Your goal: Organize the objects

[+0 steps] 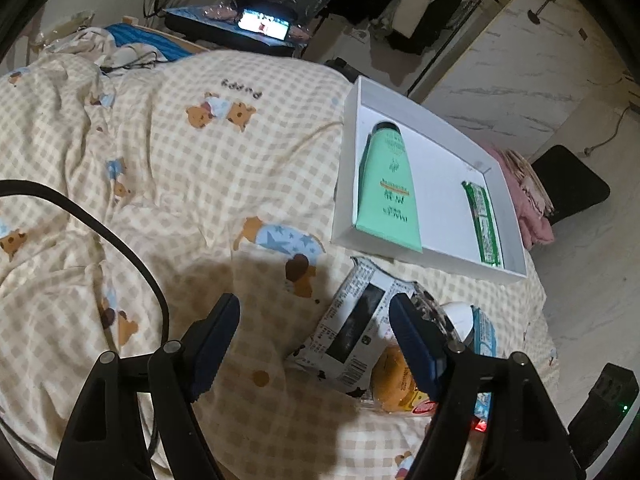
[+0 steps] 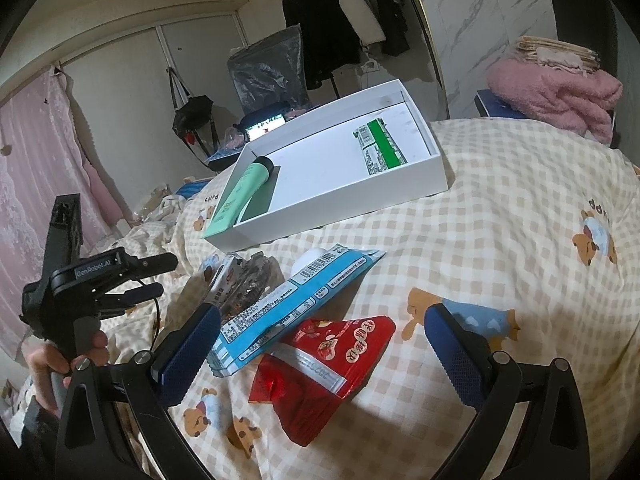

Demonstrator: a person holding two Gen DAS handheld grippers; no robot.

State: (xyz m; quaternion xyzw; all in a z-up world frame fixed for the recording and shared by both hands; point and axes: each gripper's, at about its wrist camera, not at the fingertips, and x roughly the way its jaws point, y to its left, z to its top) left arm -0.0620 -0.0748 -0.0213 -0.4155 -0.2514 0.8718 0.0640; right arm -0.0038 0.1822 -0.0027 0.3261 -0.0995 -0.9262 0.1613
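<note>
Your left tongs (image 1: 314,320) stand fairly wide apart with nothing gripped, poised over the black-and-white snack packet (image 1: 352,332) that lies on the bed (image 1: 180,184) just short of the white box (image 1: 516,216), your landmark here. The spread looks chosen to span that packet's width. Your right tongs (image 2: 320,344) also gape wide and hold nothing, hovering above the red pouch (image 2: 320,364) and the blue packet (image 2: 288,308), both heaped just in front of the box.

Inside the box, the mint-green tube (image 1: 386,188) hugs one side wall with its dark cap toward the far end, its long axis parallel to that wall; the green bar (image 1: 482,224) lies along the opposite wall, likewise lengthwise. That seems meant to leave the middle free. The black-and-white packet's long axis runs diagonally toward the box.
</note>
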